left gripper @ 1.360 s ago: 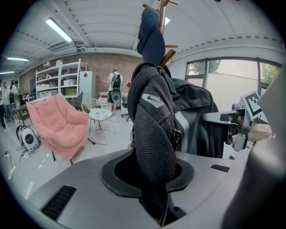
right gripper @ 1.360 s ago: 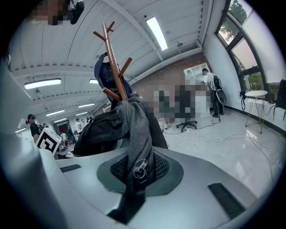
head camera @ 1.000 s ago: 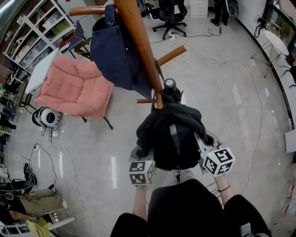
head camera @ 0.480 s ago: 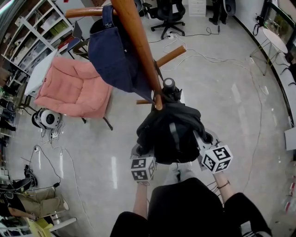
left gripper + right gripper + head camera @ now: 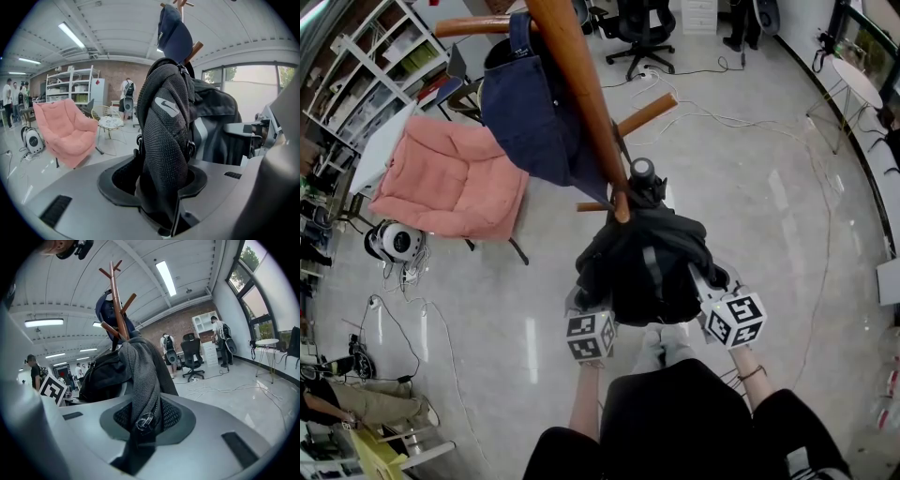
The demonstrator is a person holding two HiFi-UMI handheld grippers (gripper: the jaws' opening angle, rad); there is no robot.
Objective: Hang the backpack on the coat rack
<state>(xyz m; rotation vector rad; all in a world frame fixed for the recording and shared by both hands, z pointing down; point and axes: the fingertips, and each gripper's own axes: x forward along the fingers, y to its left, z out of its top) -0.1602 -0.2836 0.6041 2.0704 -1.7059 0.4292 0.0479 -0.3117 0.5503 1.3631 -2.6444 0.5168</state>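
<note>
The black backpack (image 5: 647, 272) hangs at a lower peg (image 5: 619, 202) of the wooden coat rack (image 5: 581, 94). My left gripper (image 5: 581, 302) is at its left side. Its jaws are opening, and a grey mesh strap (image 5: 164, 140) lies loosely between them in the left gripper view (image 5: 161, 206). My right gripper (image 5: 712, 286) is at the backpack's right side. Its jaws are opening too, still close on a grey strap with a zip pull (image 5: 143, 376), seen in the right gripper view (image 5: 140, 441).
A navy bag (image 5: 534, 103) hangs from an upper peg of the rack. A pink armchair (image 5: 455, 178) stands to the left, shelves (image 5: 375, 66) behind it. An office chair (image 5: 642, 23) and cables (image 5: 741, 122) are on the floor beyond. People stand far off (image 5: 215, 333).
Both marker cubes have edged slightly inward toward the backpack. The backpack still hangs at the same peg.
</note>
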